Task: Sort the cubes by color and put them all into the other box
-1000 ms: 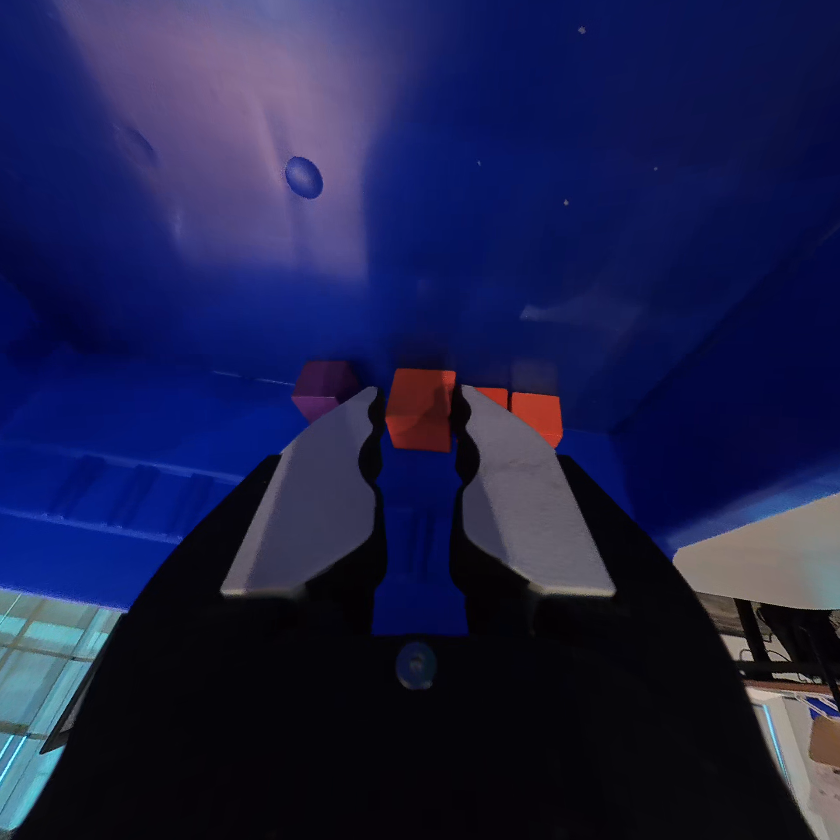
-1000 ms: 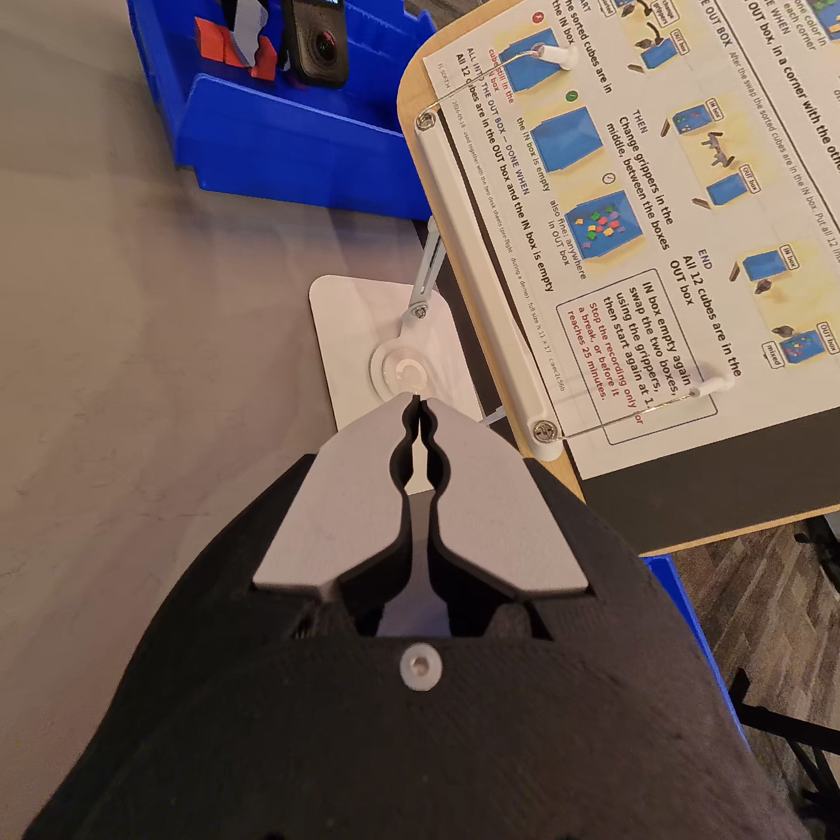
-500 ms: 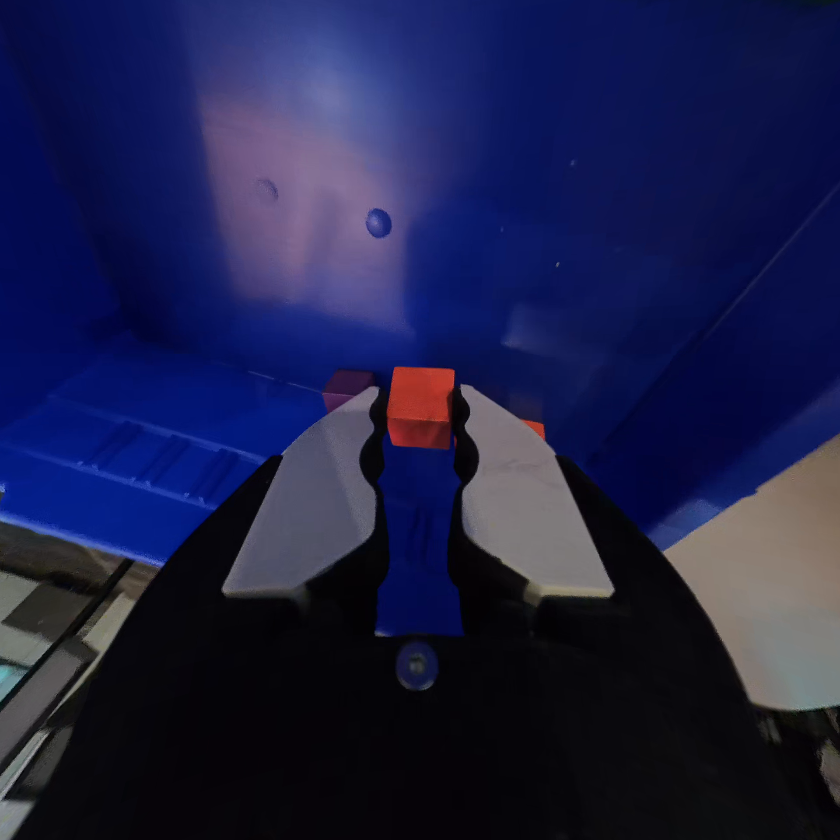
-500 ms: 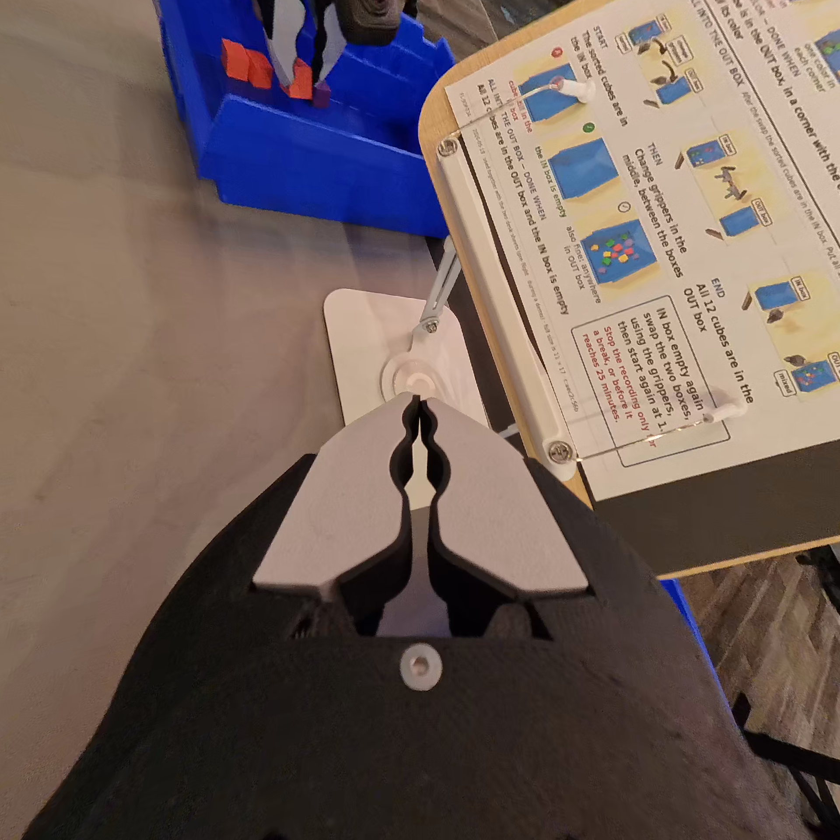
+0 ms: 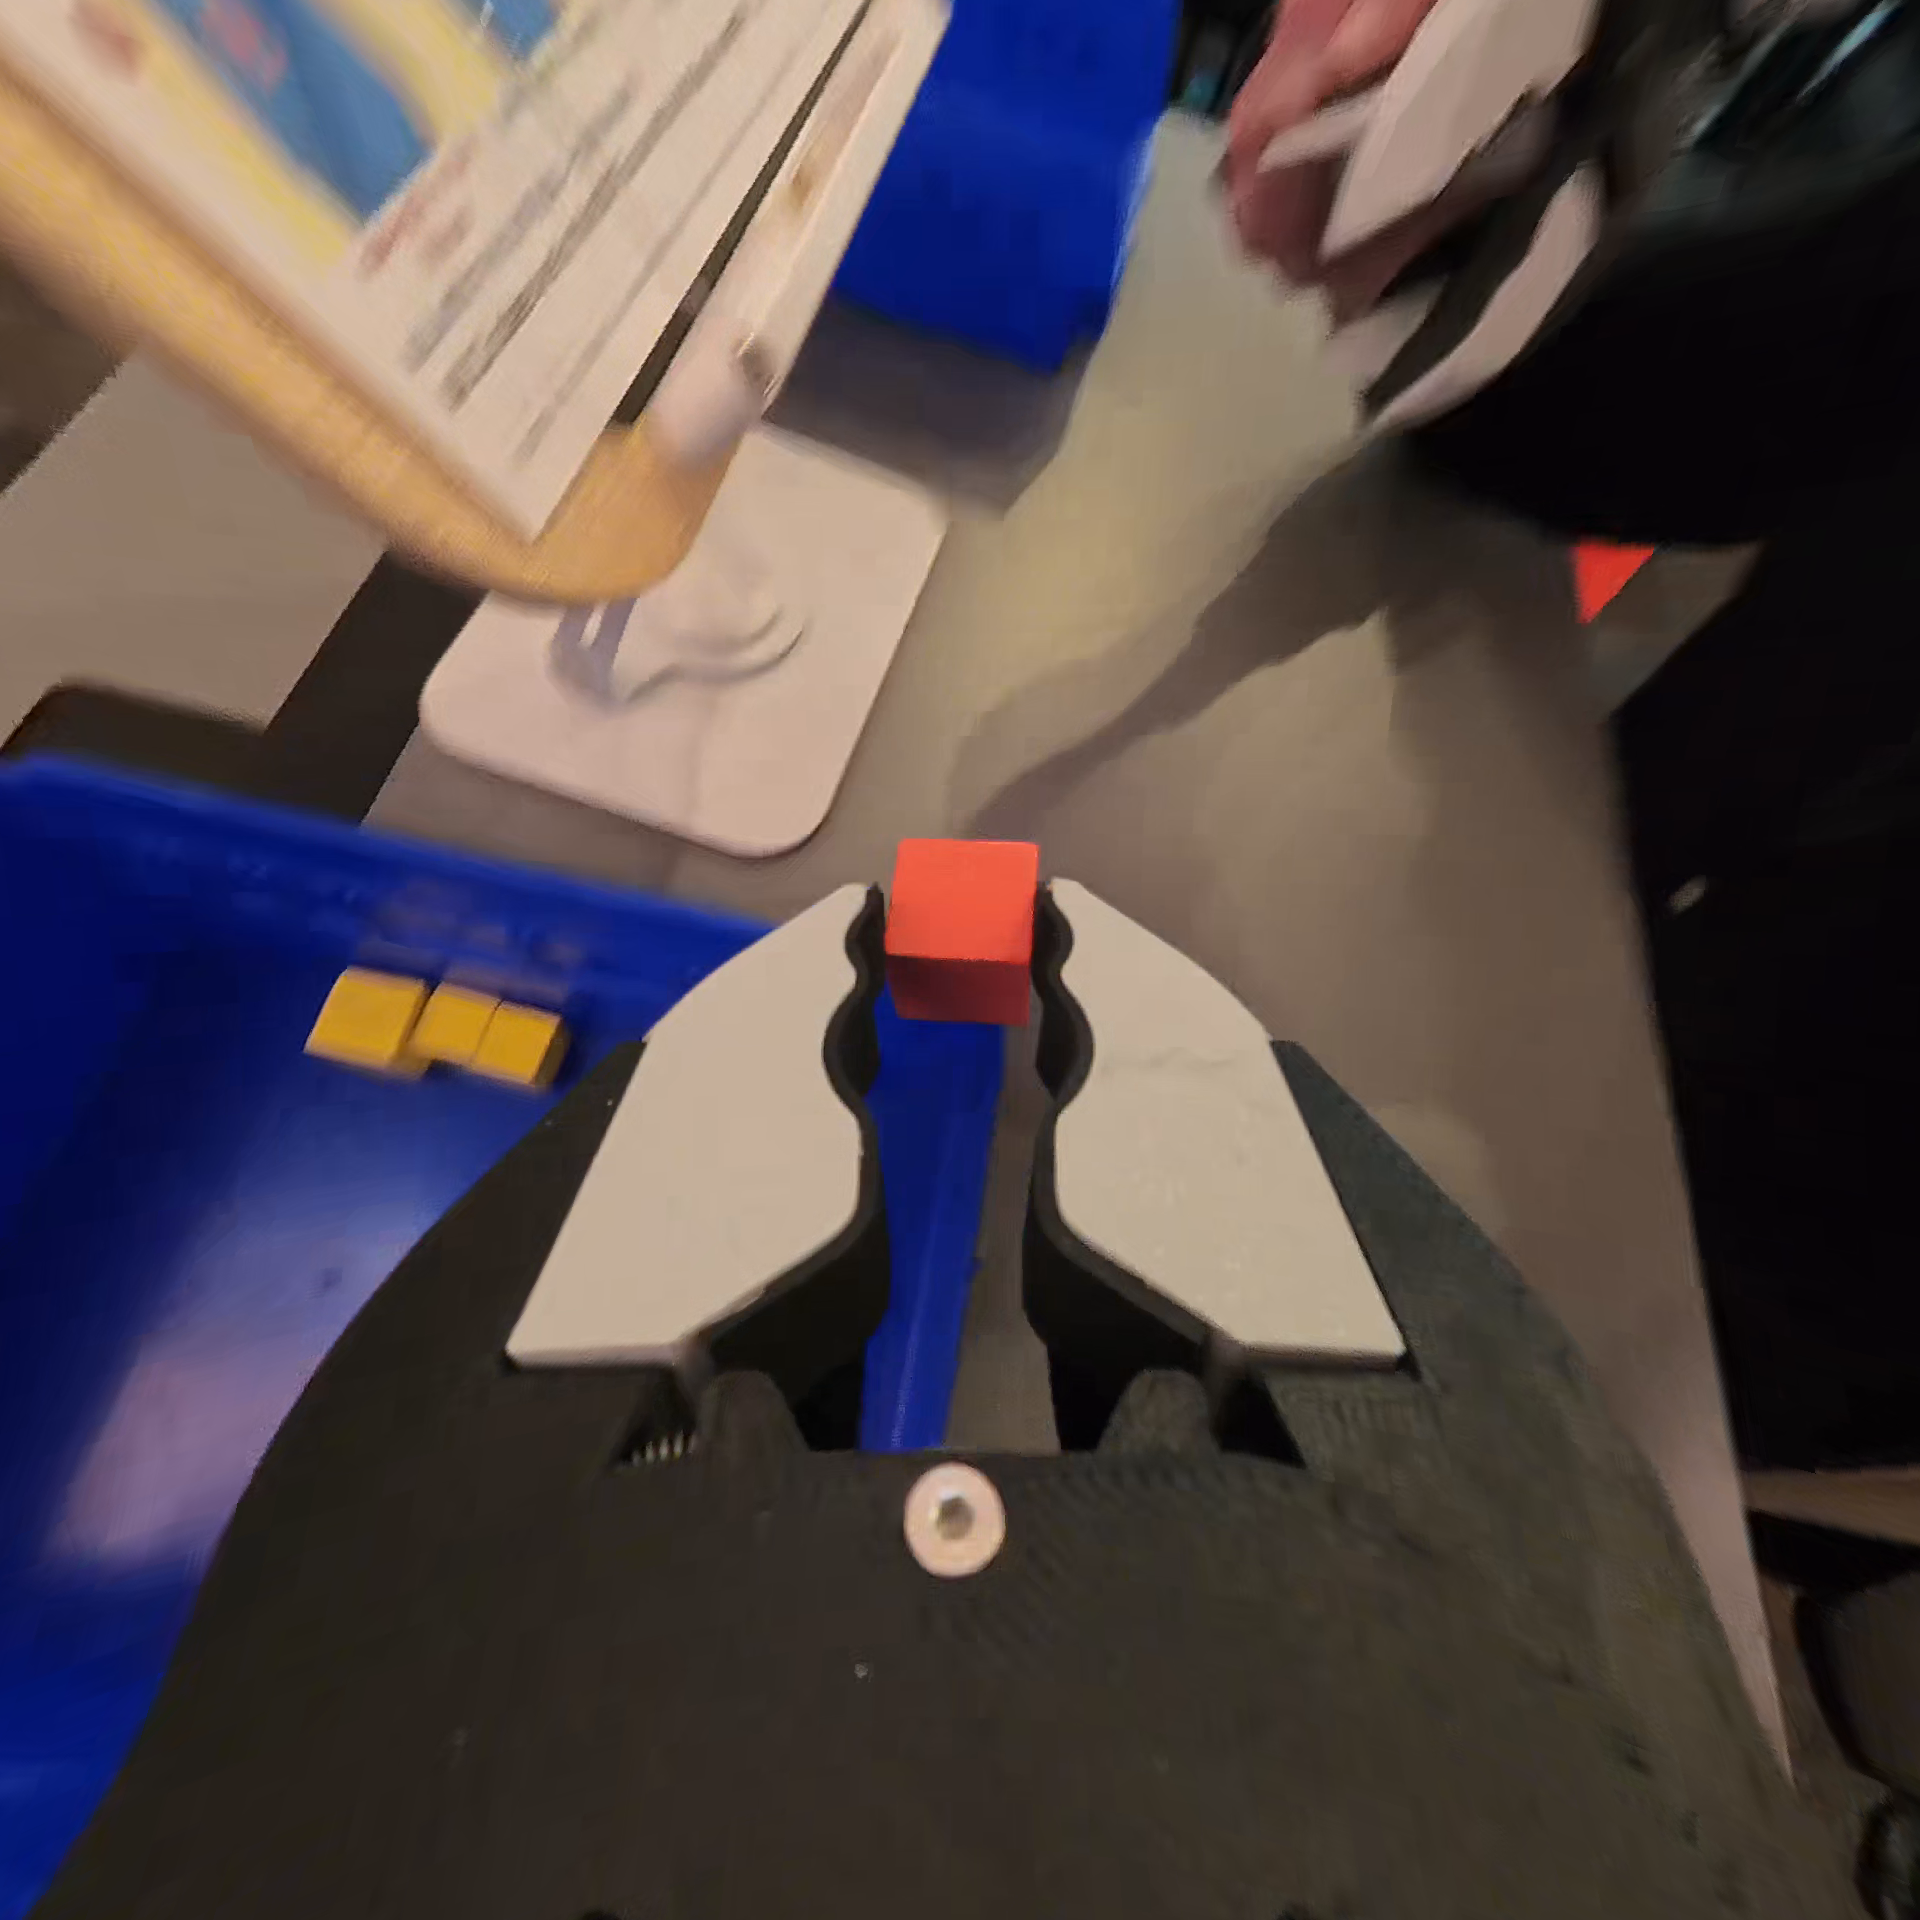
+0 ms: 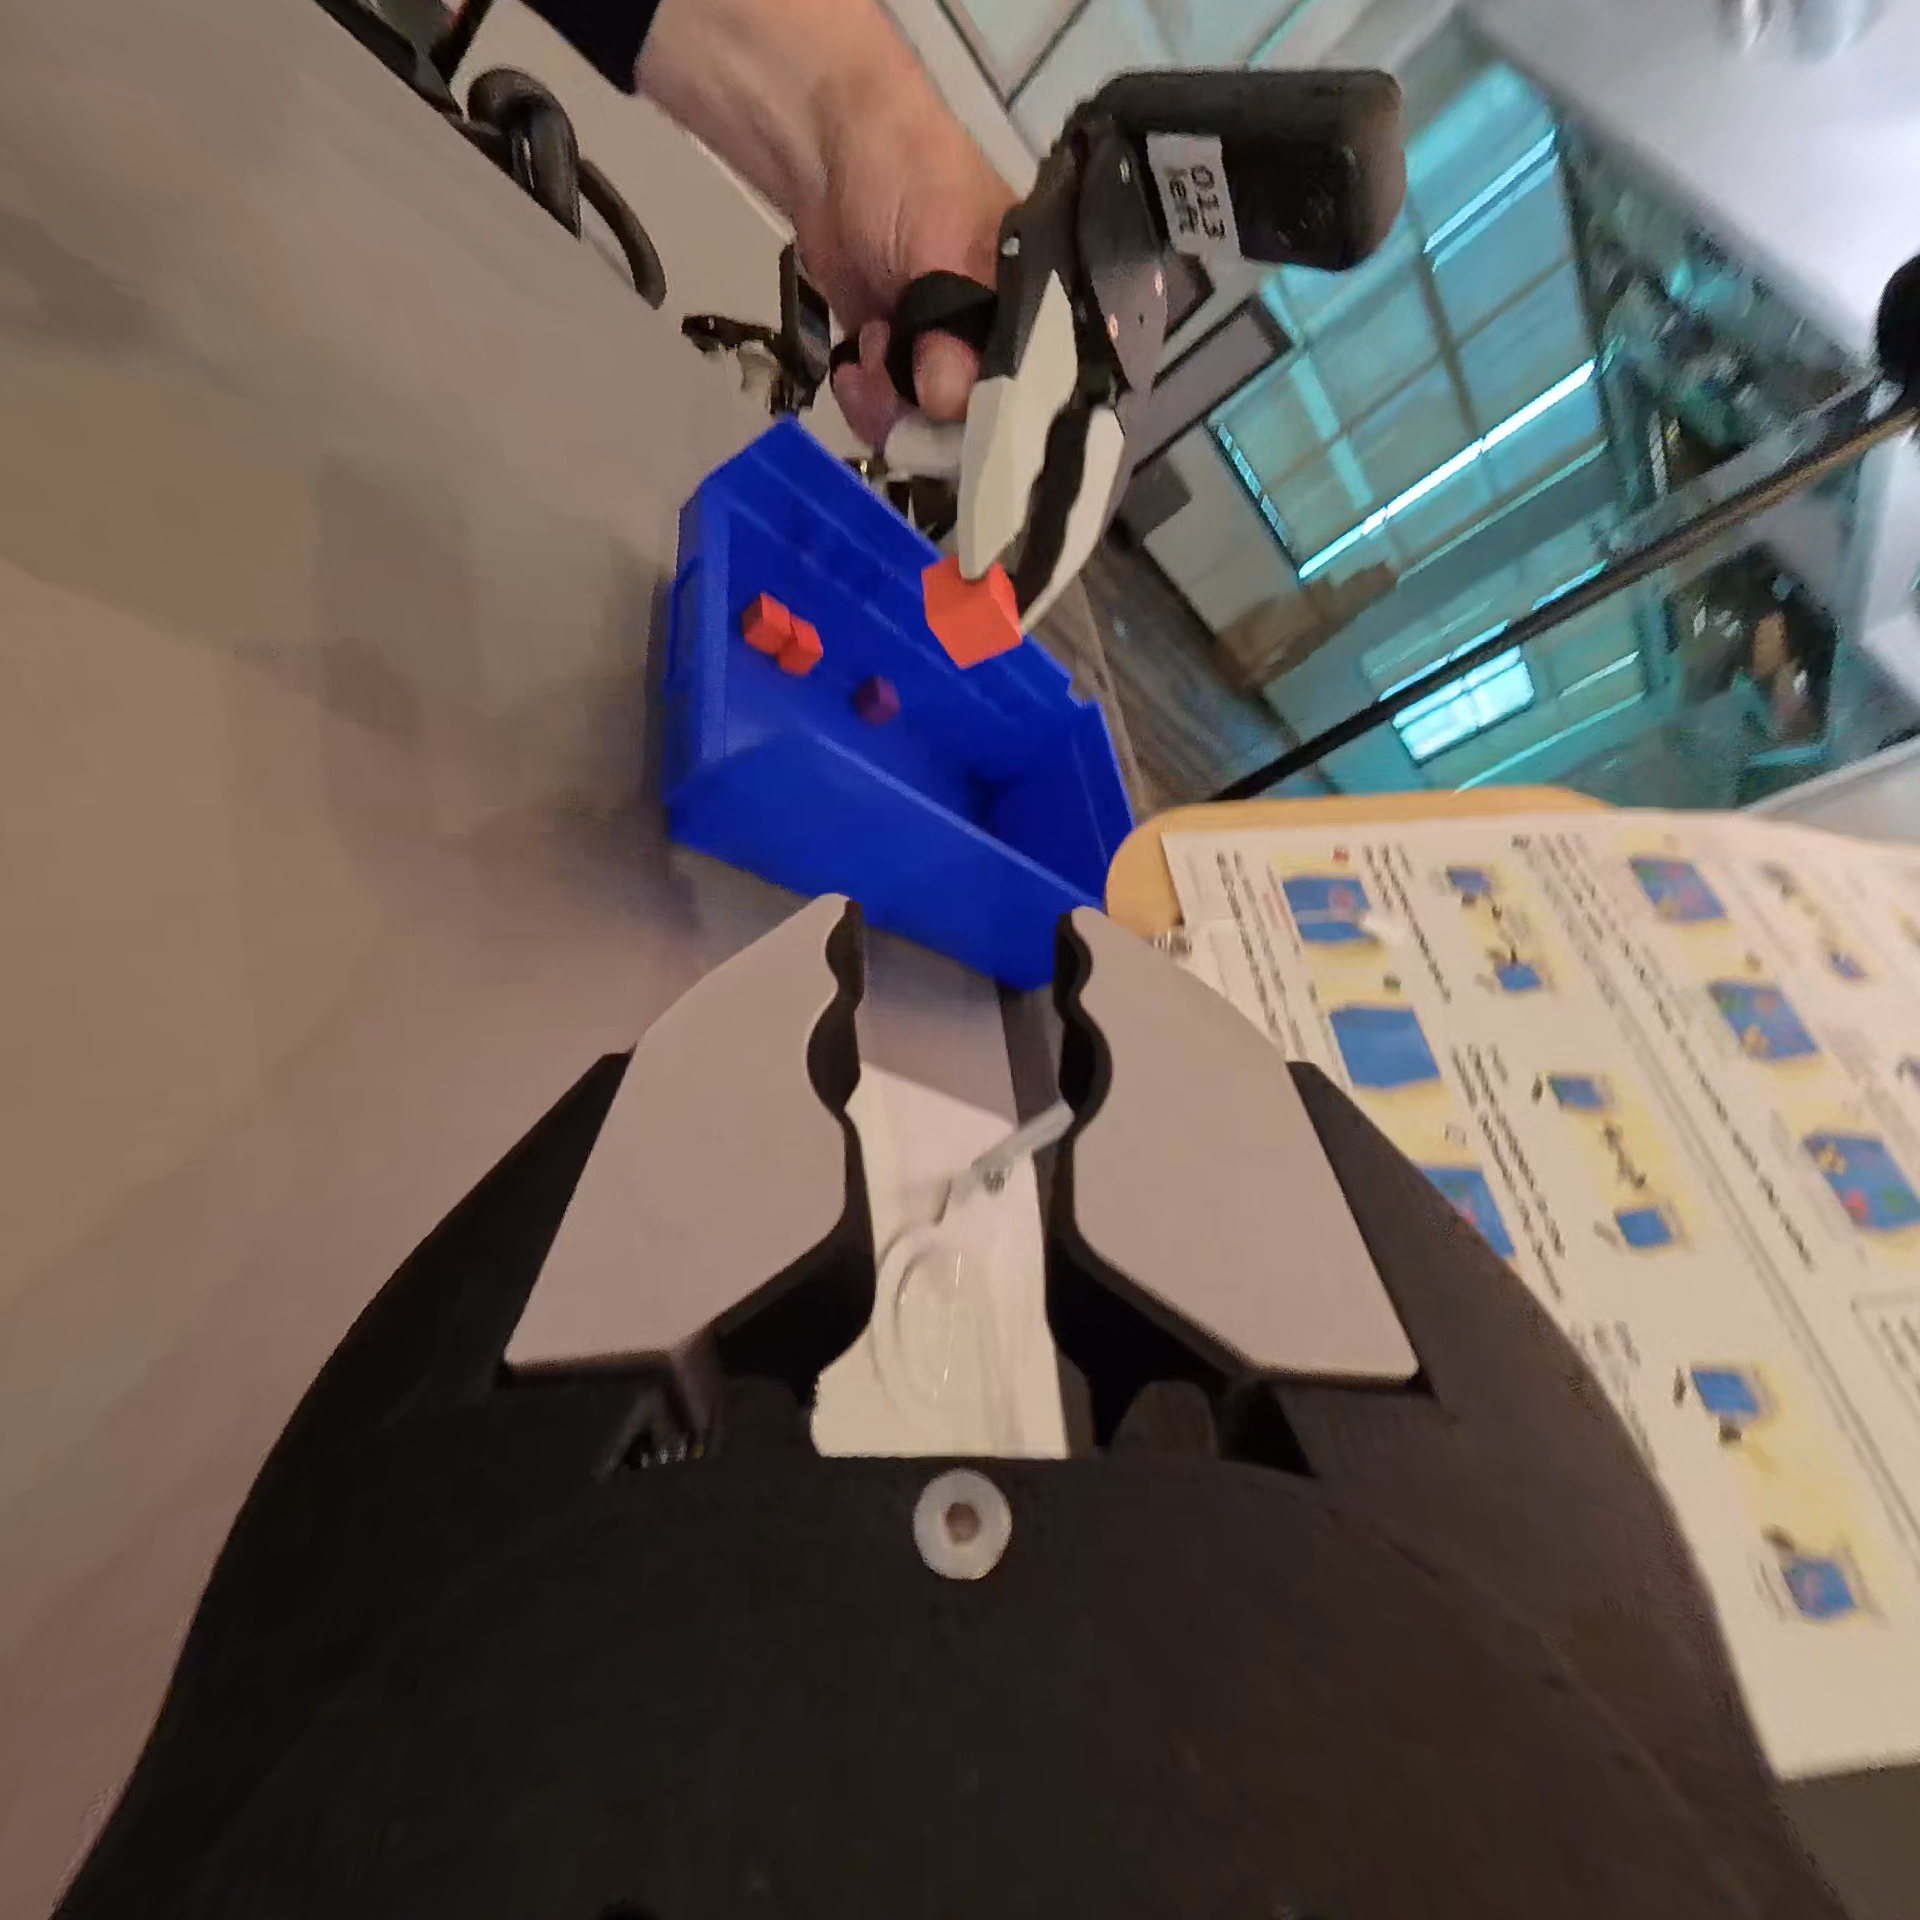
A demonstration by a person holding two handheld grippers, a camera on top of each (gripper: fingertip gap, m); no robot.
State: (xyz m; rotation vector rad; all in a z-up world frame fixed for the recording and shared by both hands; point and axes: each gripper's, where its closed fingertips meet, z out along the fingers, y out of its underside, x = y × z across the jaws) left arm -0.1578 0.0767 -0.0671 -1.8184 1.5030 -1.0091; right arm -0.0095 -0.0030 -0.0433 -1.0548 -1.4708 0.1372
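The small red-orange wooden cube point(image 5: 963, 928), gripped low inside the blue plastic bin point(image 6: 883, 748) a second ago, is now riding in the air, pinched between the left gripper's point(image 5: 961, 914) tips, so the transfer is under way. The right gripper point(image 6: 958, 930), clenched empty a moment back, is now spreading its jaws, probably for a handover. Two red cubes point(image 6: 781, 636) and a purple cube point(image 6: 879, 699) are still lying in that bin; three yellow cubes point(image 5: 436, 1029) are sitting together in the nearer blue bin point(image 5: 156, 1039).
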